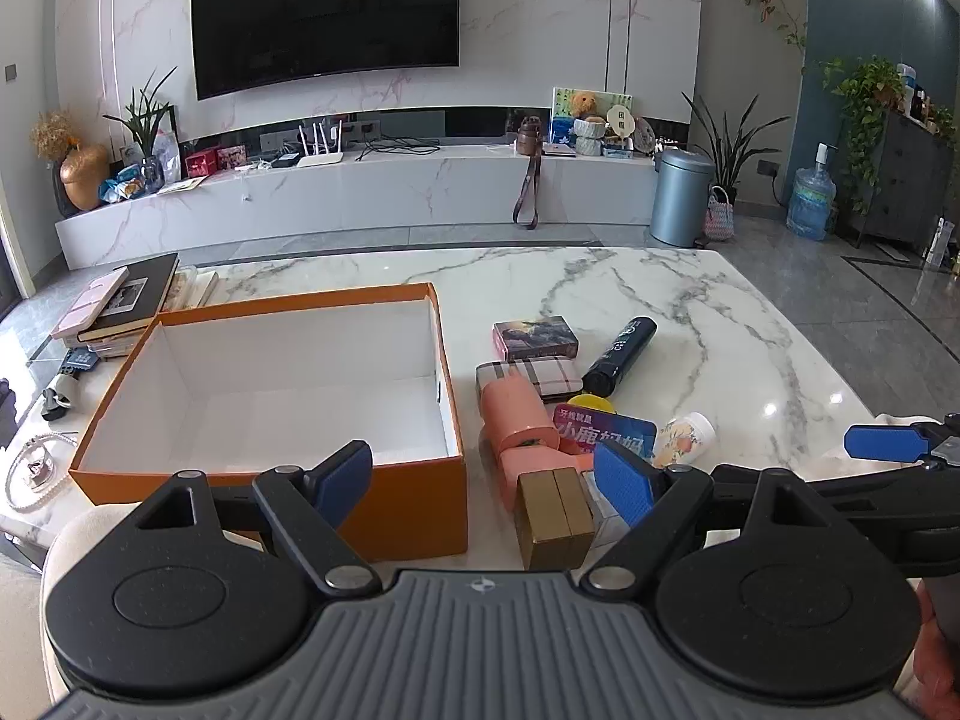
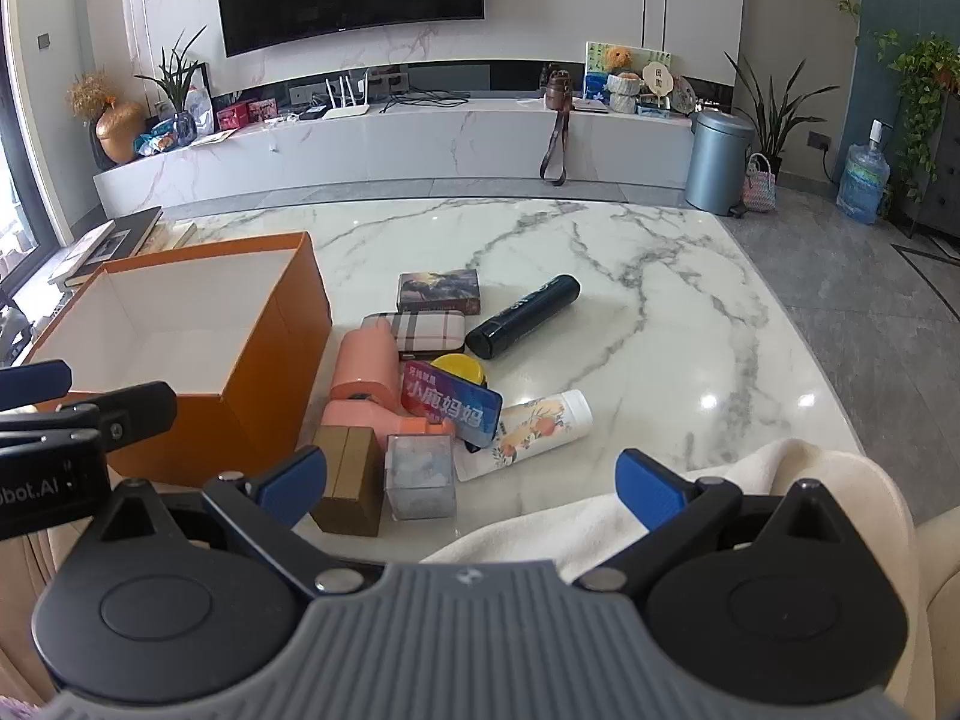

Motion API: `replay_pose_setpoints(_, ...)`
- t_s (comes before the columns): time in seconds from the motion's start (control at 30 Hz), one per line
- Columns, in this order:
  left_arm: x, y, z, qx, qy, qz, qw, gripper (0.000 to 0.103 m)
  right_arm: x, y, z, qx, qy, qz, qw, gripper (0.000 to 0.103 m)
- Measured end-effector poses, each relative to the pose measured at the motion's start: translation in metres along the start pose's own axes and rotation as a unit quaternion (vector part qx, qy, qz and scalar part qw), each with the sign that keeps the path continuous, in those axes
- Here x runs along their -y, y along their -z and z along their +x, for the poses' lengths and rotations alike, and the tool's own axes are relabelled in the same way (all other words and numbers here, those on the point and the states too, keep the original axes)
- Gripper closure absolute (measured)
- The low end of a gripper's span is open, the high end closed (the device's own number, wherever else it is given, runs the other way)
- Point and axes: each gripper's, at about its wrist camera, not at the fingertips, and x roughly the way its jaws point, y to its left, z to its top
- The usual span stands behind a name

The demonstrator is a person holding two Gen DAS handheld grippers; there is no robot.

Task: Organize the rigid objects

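An open orange box with a white, bare inside stands on the marble table's left. Right of it lies a pile: a gold box, a pink flask, a plaid case, a picture box, a black tube, a blue-red card box, a white flowered bottle, a clear cube. My left gripper is open and empty before the box and pile. My right gripper is open and empty near the pile.
Books are stacked at the table's far left, with beads and small items near the left edge. A white cloth lies on the table's near right edge. A TV cabinet, a bin and plants stand beyond.
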Motion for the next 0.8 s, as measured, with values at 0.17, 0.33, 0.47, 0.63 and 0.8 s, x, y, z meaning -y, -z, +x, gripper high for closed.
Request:
replay_pose_setpoints(0.17, 0.000, 0.000, 0.000, 0.000, 0.000, 0.000, 1.0000, 0.005, 0.000, 0.000, 0.003, -0.004, -0.001, 0.000, 1.000, 0.001)
replay_pose_setpoints(0.33, -0.002, 0.001, 0.002, -0.002, 0.003, -0.002, 1.0000, 0.005, 0.000, 0.001, 0.005, -0.008, -0.003, 0.000, 1.000, 0.001)
replay_pose_setpoints(0.47, -0.003, 0.003, 0.007, -0.011, 0.017, -0.003, 0.9998, 0.006, 0.002, 0.001, 0.007, -0.012, -0.011, 0.005, 1.000, 0.001)
replay_pose_setpoints(0.63, -0.003, 0.004, 0.016, -0.024, 0.047, 0.007, 0.9986, 0.018, 0.011, 0.001, 0.017, -0.024, -0.037, 0.027, 0.999, 0.002)
replay_pose_setpoints(0.8, 0.002, 0.001, 0.035, -0.050, 0.086, 0.009, 0.9950, 0.028, 0.023, 0.002, 0.021, 0.006, -0.056, 0.051, 0.997, 0.010)
